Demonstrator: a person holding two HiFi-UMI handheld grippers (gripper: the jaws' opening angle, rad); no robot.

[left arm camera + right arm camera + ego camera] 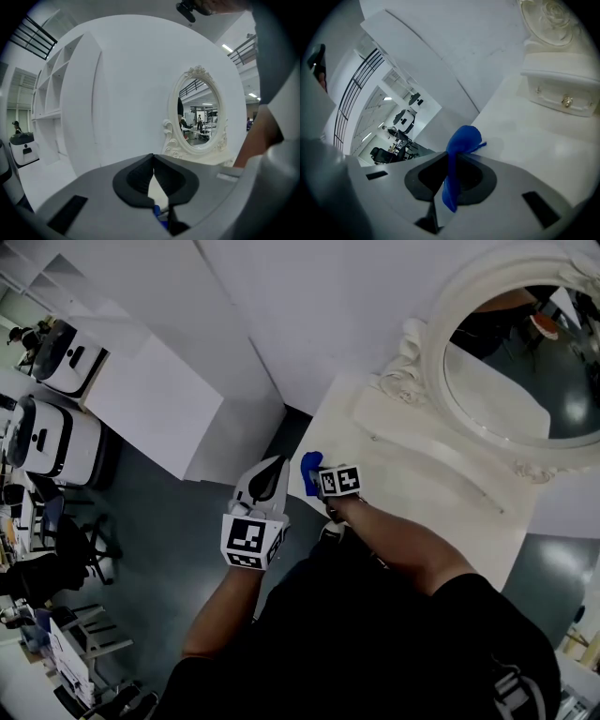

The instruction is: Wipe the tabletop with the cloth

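The left hand-held gripper [153, 159] hangs beside the table's left edge, over the floor [178, 549] — jaws pressed together, nothing between them. Just to its right, the right hand-held gripper [452, 159] pinches the blue cloth [463, 139], a bunched wad at the corner of the cream table [427, 479] (whether it touches is unclear). Farther right stands an oval mirror [511, 362].

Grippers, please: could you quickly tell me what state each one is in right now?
Left gripper: closed, jaws together, nothing held between the tips.
Right gripper: closed on the crumpled blue cloth.
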